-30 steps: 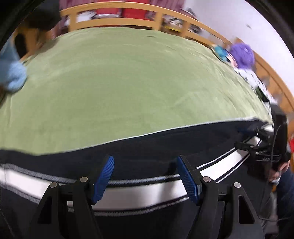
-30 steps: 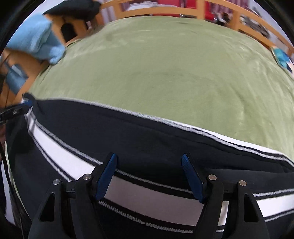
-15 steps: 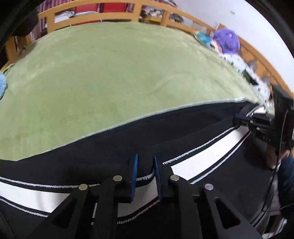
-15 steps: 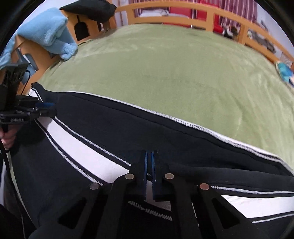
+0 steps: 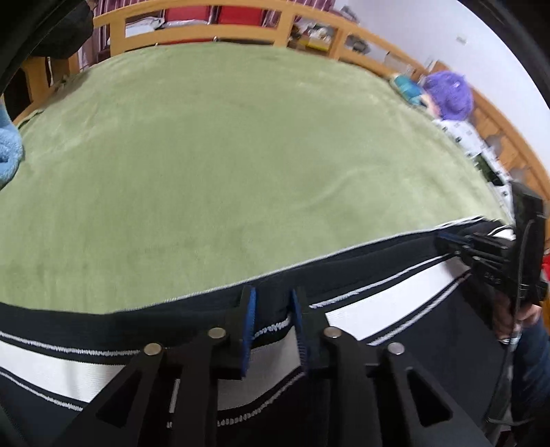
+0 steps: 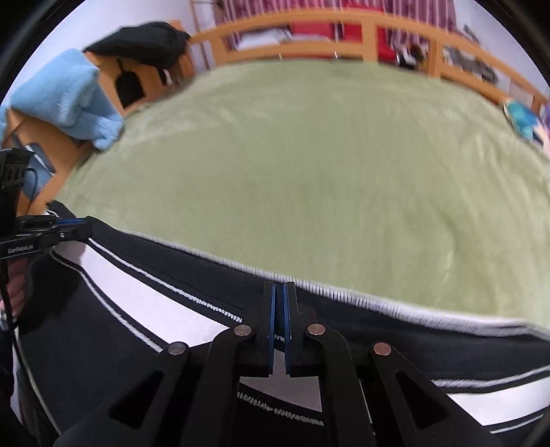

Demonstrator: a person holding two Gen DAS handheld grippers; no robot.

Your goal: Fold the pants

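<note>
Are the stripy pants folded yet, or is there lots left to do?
Just starting. The black pants with the white side stripe are laid along the near edge of the green blanket. The left gripper and right gripper each pinch their edge. No fold shows yet in what's visible, so the folding seems all still left.

The pants run out of both views at the lower edge and sides, so their legs and full length cannot be told. Cloth pinched in the right tongs is hidden between the pads. The purple object and wooden rail are blurred.
</note>
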